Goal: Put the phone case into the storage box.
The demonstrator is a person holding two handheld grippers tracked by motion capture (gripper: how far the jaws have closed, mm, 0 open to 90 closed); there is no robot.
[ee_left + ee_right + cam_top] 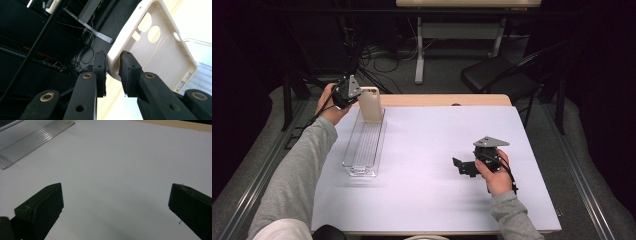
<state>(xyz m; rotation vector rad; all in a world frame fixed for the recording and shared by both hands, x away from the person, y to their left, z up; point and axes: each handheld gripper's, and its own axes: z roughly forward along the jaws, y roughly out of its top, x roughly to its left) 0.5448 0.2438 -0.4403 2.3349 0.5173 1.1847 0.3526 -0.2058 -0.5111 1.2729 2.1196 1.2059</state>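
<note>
The left gripper (357,97) pinches the phone case (370,104) by its edge, upright over the clear tray's (364,142) far end; the tray runs toward six o'clock; the right gripper (464,166) rests slack at four o'clock

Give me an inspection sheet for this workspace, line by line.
Surface: white sheet over a wooden table, bare in the middle.
Job's things: cream phone case, held upright over the far end of a long clear ribbed plastic tray.
Clutter: nothing seen.
Grippers: left gripper shut on the case's edge; right gripper open, low over the sheet.
Cables: a black cable trails from each gripper; more lie on the floor beyond.
Surroundings: black chair, desk legs, dark room.
</note>
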